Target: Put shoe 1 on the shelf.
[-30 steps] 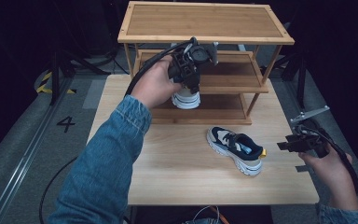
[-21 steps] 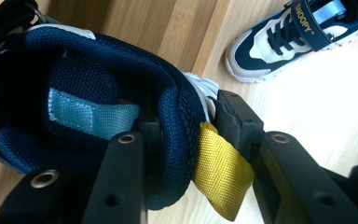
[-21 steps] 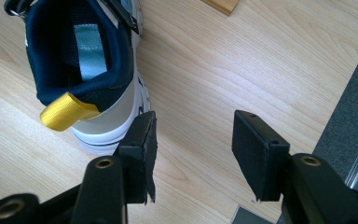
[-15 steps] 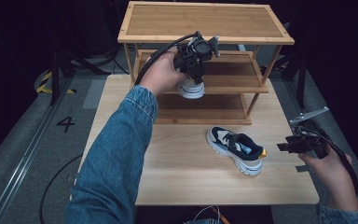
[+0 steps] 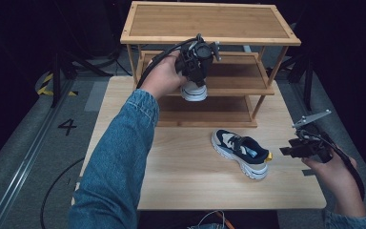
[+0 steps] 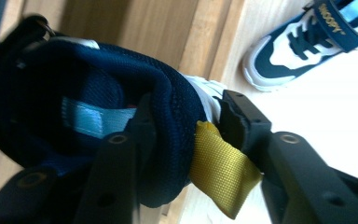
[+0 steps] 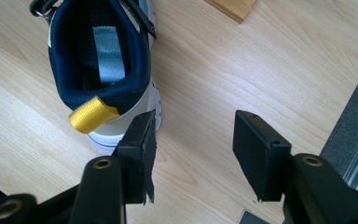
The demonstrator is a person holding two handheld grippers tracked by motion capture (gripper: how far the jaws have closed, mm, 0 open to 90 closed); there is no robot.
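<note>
a: high view first — left gripper (image 5: 196,76) is up at the middle shelf (image 5: 238,76) of the wooden rack (image 5: 209,21), with one navy-and-white shoe (image 5: 194,90) under it. the toe end pokes out past the shelf's front edge.

b: is it seated on the shelf?

a: partly, at best. the sole appears to rest on the shelf, though the hand hides the contact, so i would not sign that off.

b: grip state on the left?

a: left gripper view shows one jaw inside the shoe's (image 6: 88,107) padded heel collar and the other outside, by the yellow pull tab (image 6: 221,168). the jaws have just been opening, with the collar between them. the inner pad lies against the collar; the outer one stands just clear of the heel — so a loosened hold, not a firm one.

b: and the second shoe?

a: second shoe (image 5: 240,152) lies on the table (image 5: 181,186), in front of the rack, upright on its sole. right gripper (image 5: 293,150) hovers just beside its heel, jaws wide with nothing between them. in the right gripper view the near jaw sits close to the heel (image 7: 116,126), not touching.

b: progress?

a: judged about halfway. first shoe nearly placed, release under way; second shoe not yet picked up or shelved.
</note>
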